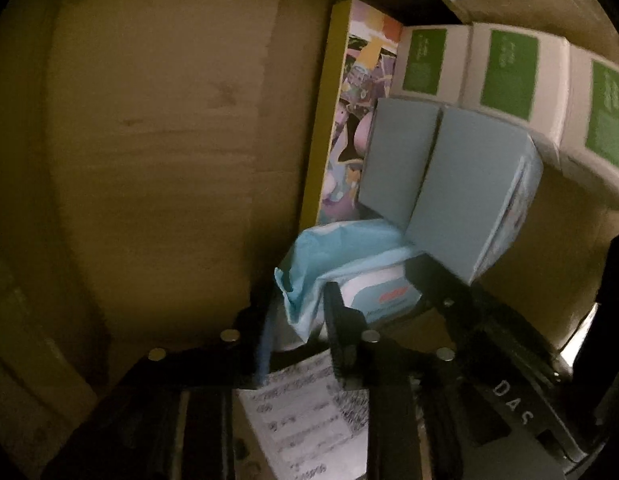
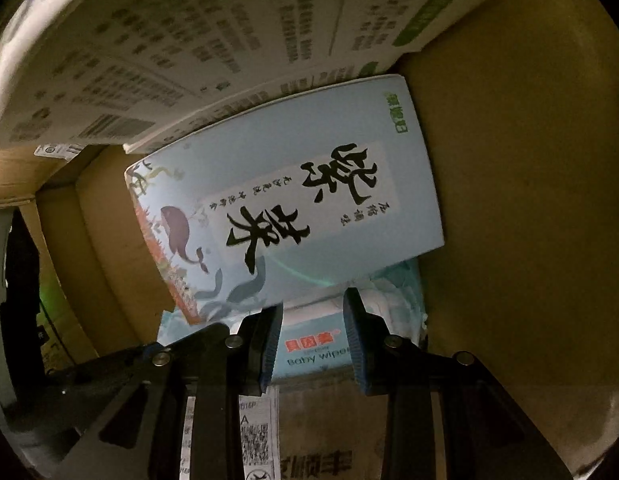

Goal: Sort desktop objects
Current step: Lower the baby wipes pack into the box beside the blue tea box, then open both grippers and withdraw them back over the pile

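I look down into a cardboard box (image 1: 149, 120). A pale blue baby wipes pack (image 2: 313, 350) lies at its bottom, and my right gripper (image 2: 313, 320) is shut on the pack's labelled top. In the left wrist view the pack (image 1: 373, 292) shows its crinkled end between the fingers of my left gripper (image 1: 303, 320), which stand open around it without pressing. The right gripper's black fingers (image 1: 449, 300) reach in from the right. A light blue box with black calligraphy (image 2: 289, 208) leans just behind the pack, its plain side (image 1: 449, 184) facing the left camera.
A tall colourful box (image 1: 349, 120) stands on edge beside the blue one. Several white boxes with green labels (image 1: 509, 68) line the far wall. A printed shipping label (image 1: 301, 412) lies under my fingers. Bare cardboard floor spreads to the left.
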{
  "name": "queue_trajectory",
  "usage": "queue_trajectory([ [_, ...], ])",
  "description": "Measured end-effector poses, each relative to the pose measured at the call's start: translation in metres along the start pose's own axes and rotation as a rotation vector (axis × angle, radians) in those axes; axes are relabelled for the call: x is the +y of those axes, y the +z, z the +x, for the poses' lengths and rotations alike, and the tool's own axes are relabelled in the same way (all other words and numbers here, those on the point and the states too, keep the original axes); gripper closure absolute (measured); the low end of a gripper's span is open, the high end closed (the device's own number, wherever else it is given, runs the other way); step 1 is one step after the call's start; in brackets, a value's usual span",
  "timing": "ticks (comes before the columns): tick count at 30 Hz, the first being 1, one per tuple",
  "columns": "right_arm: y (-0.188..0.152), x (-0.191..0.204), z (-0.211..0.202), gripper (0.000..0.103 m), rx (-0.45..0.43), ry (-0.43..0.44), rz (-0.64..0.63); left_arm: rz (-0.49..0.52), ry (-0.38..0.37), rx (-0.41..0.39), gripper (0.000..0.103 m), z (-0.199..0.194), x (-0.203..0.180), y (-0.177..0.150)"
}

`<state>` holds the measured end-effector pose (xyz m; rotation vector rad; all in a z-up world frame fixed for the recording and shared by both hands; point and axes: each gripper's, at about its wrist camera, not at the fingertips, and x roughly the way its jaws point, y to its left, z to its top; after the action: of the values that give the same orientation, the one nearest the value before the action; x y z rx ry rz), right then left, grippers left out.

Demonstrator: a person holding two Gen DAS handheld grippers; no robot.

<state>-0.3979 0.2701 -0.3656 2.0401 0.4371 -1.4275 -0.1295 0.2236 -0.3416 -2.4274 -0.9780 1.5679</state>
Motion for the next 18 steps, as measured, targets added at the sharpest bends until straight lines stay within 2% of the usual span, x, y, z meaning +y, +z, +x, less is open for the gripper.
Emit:
queue_trajectory([
  [3, -0.008, -0.003, -0.015, 0.074, -0.046, 0.004, 0.004, 0.031, -0.006, -0.040, 0.069, -0.012, -0.007, -0.008],
  [8, -0.026, -0.009, -0.047, 0.074, -0.111, 0.007, 0.022, 0.075, -0.009, -0.109, 0.069, -0.032, -0.017, -0.023],
  [10, -0.033, -0.009, -0.058, 0.074, -0.136, -0.002, 0.031, 0.097, -0.012, -0.124, 0.079, -0.037, -0.020, -0.029],
  [11, -0.036, -0.009, -0.063, 0.074, -0.148, -0.007, 0.035, 0.118, 0.007, -0.136, 0.092, -0.039, -0.023, -0.031],
  [12, -0.041, -0.009, -0.070, 0.074, -0.164, -0.009, 0.036, 0.138, 0.018, -0.150, 0.098, -0.041, -0.025, -0.034],
  [16, -0.054, -0.006, -0.088, 0.074, -0.222, -0.001, 0.043, 0.237, -0.041, -0.220, 0.099, -0.055, -0.033, -0.046],
  [18, -0.060, -0.004, -0.095, 0.074, -0.245, 0.003, 0.054, 0.306, -0.064, -0.282, 0.099, -0.066, -0.038, -0.054],
])
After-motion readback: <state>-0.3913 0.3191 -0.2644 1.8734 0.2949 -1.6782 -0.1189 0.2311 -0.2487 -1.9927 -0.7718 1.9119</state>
